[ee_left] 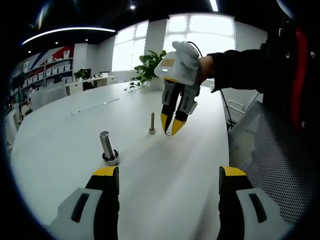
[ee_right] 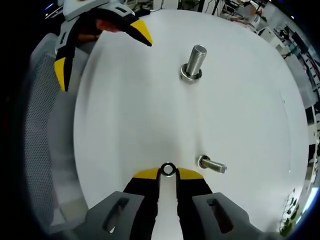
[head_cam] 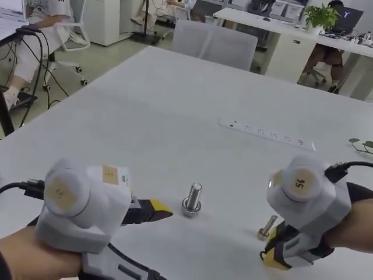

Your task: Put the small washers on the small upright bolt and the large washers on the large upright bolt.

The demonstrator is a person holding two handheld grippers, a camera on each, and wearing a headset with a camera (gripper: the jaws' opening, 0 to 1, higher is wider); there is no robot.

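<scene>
Washer (ee_right: 168, 170) pinched in right gripper (ee_right: 168, 174) tips, small bolt (ee_right: 212, 164) upright just beside, to their right; left gripper (ee_left: 168, 174) gapes empty, farther off.

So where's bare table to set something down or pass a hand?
Widest bare stretch of the table lies between the power strip and the large bolt, and beyond the strip. Crowded near the front edge: left gripper, large bolt, small bolt and right gripper, shut on a washer, sit close together.
</scene>
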